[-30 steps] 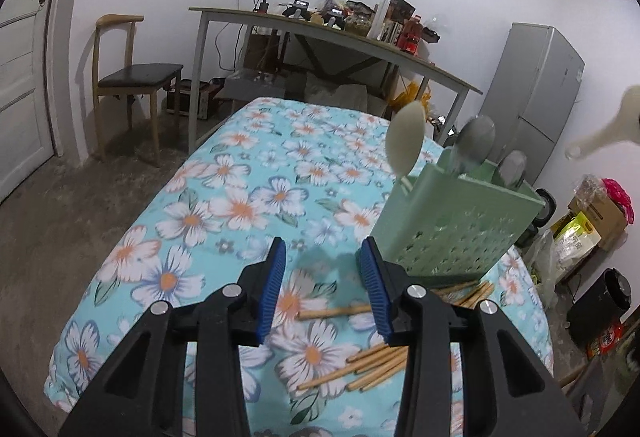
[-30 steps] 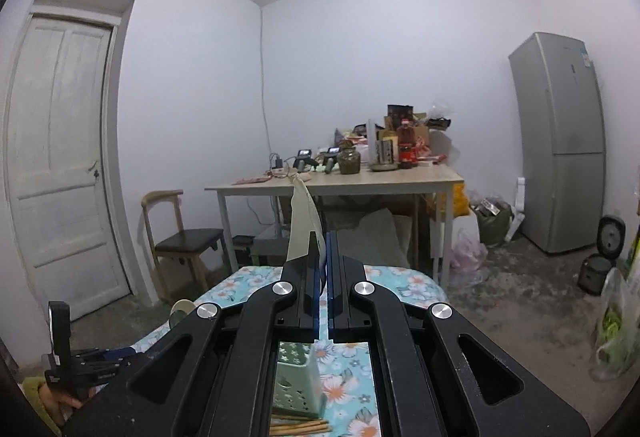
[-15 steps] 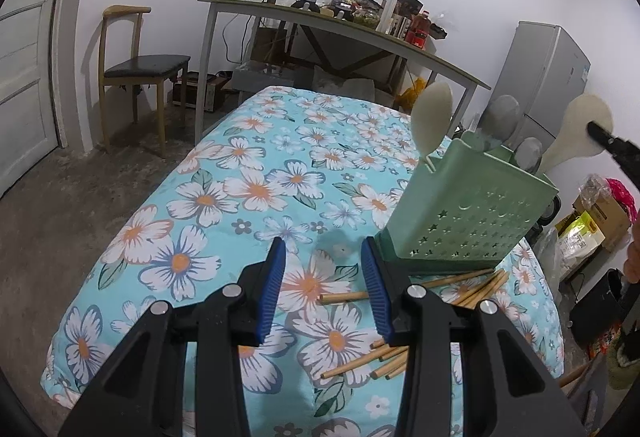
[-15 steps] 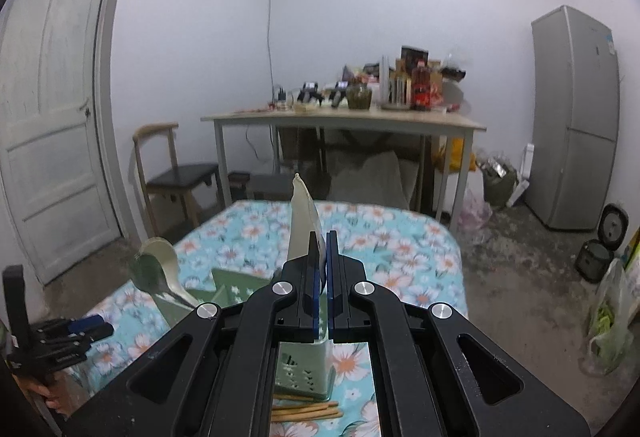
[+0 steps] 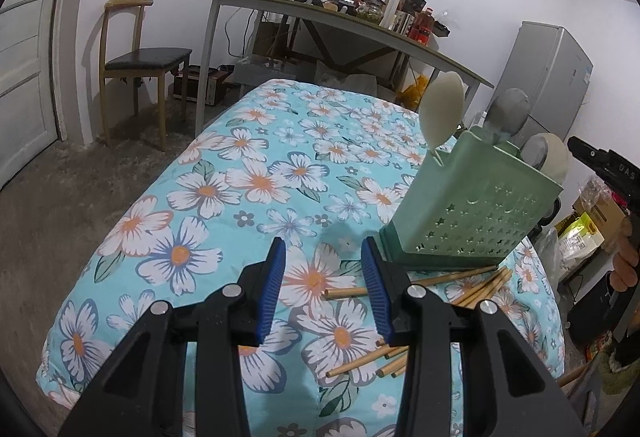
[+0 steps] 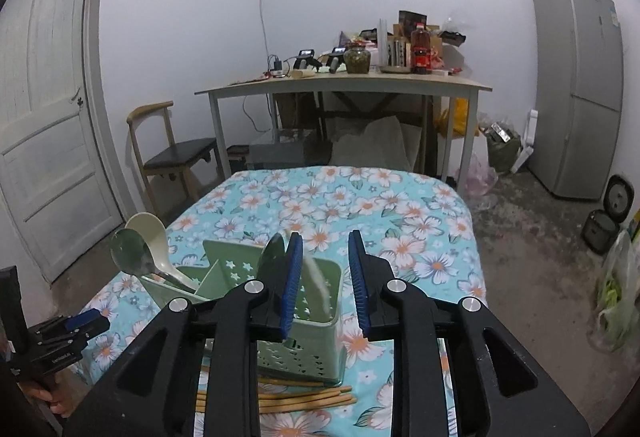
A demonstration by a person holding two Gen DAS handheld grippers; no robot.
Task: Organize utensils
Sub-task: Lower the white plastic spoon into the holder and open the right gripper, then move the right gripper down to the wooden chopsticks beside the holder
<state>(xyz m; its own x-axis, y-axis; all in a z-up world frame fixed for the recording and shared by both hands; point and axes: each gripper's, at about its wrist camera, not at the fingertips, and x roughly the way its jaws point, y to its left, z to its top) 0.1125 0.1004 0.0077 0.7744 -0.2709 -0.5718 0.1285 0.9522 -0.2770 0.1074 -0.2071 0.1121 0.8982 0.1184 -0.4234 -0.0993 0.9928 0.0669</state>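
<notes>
A green perforated utensil holder (image 5: 476, 205) stands on the floral tablecloth (image 5: 248, 173); it also shows in the right wrist view (image 6: 308, 317). It holds a cream spoon (image 5: 442, 113), grey spoons (image 5: 508, 111) and a cream spoon (image 5: 556, 161) just dropped in, seen blurred in the right wrist view (image 6: 318, 285). Several wooden chopsticks (image 5: 472, 285) lie in front of the holder. My left gripper (image 5: 324, 285) is open and empty, just above the chopsticks. My right gripper (image 6: 322, 281) is open above the holder.
A long desk (image 6: 344, 85) with bottles and clutter stands behind the table. A wooden chair (image 5: 140, 57) and a white door (image 6: 44, 117) are at the left. A grey fridge (image 6: 576, 89) and bags on the floor (image 6: 616, 289) are at the right.
My right gripper came down over the holder and opened, letting the cream spoon go into it. My left gripper has lowered and moved slightly towards the chopsticks, still open.
</notes>
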